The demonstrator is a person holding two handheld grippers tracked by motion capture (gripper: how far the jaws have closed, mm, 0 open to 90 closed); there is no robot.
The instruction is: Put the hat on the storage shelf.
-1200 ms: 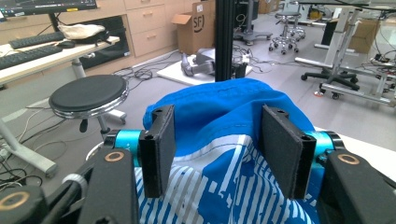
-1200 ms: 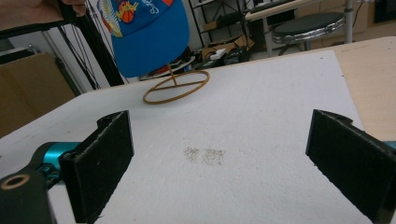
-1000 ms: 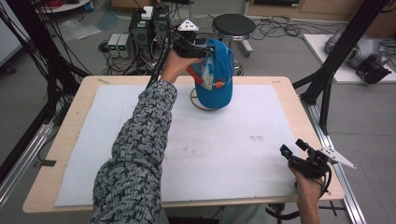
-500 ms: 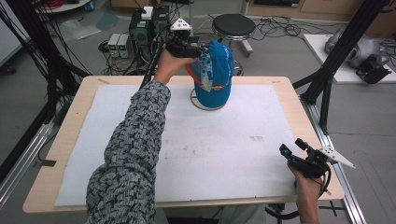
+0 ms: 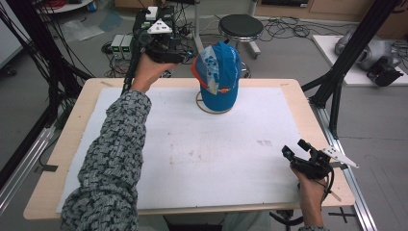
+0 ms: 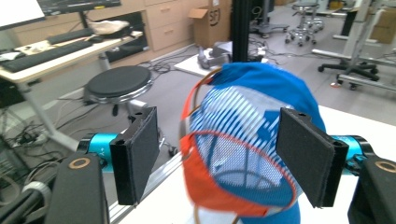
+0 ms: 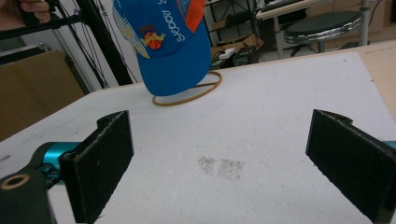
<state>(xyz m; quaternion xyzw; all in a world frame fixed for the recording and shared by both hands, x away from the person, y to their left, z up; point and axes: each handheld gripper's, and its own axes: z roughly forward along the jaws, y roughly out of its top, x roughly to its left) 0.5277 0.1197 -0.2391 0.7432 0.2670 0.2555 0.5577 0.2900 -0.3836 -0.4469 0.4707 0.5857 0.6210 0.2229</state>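
Blue cap on its wire stand; we see the left gripper and the right gripper, jaws apart, both clear of it.

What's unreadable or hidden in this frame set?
- Stand under the blue cap: hidden by the cap; high view shows just its wire ring base.
- Cap lettering: upside down and cut off at the top edge in the right gripper view.
- Cap mesh and orange brim: blurred in the left gripper view.
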